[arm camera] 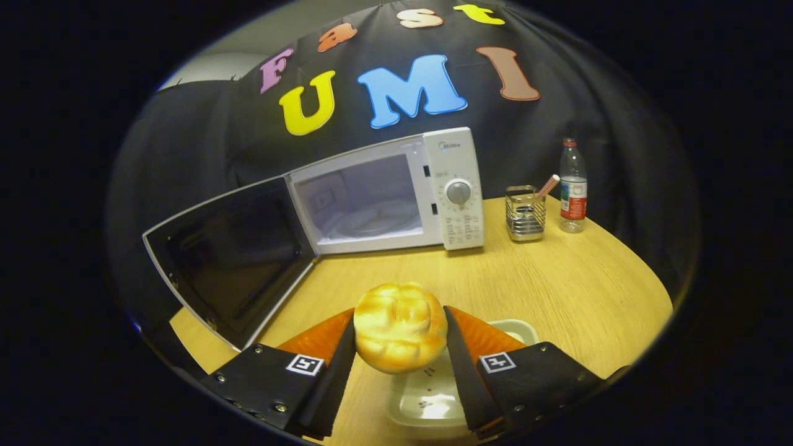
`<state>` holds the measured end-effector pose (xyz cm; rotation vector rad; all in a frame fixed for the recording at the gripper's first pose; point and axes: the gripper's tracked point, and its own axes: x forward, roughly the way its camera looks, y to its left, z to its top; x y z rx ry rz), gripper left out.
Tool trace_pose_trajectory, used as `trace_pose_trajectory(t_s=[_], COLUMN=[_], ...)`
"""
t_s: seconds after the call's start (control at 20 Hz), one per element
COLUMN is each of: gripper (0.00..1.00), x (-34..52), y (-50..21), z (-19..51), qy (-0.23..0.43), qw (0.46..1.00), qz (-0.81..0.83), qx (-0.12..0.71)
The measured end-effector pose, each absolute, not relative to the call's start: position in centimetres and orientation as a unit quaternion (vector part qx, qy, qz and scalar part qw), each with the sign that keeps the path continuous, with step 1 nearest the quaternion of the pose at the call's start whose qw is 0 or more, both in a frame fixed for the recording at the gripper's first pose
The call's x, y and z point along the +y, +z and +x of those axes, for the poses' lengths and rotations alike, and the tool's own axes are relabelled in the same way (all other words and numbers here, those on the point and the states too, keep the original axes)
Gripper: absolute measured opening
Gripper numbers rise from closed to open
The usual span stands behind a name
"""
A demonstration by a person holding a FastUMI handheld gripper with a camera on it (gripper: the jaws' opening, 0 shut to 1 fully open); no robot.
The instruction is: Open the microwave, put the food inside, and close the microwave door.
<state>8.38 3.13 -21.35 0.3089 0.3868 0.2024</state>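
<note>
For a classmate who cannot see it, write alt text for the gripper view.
The gripper holds a bread roll between both fingers, above a white dish on a wooden table. Beyond stands a white microwave with its door swung open, beside a metal holder and a plastic bottle.

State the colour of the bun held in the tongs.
Golden yellow bun, browner at the edges; gripper view.

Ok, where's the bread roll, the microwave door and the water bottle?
bread roll [400, 334], gripper view, middle of its crust, pinched between both fingers of the gripper [400, 337].
microwave door [232, 254], gripper view, dark window of the swung-open door.
water bottle [573, 186], gripper view, its label, beside the metal holder.
</note>
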Motion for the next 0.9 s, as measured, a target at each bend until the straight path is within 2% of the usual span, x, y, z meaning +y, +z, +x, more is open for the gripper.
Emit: trace_pose_trajectory(t_s=[0.45,0.65,0.9], gripper=[0.76,0.77,0.76], x=[10.5,13.2,13.5], y=[-17.7,-18.3,-20.5], z=[19.1,24.6,31.0], qy=[0.106,0.087,0.03], qw=[0.966,0.963,0.956], qz=[0.185,0.212,0.25], qx=[0.148,0.145,0.15])
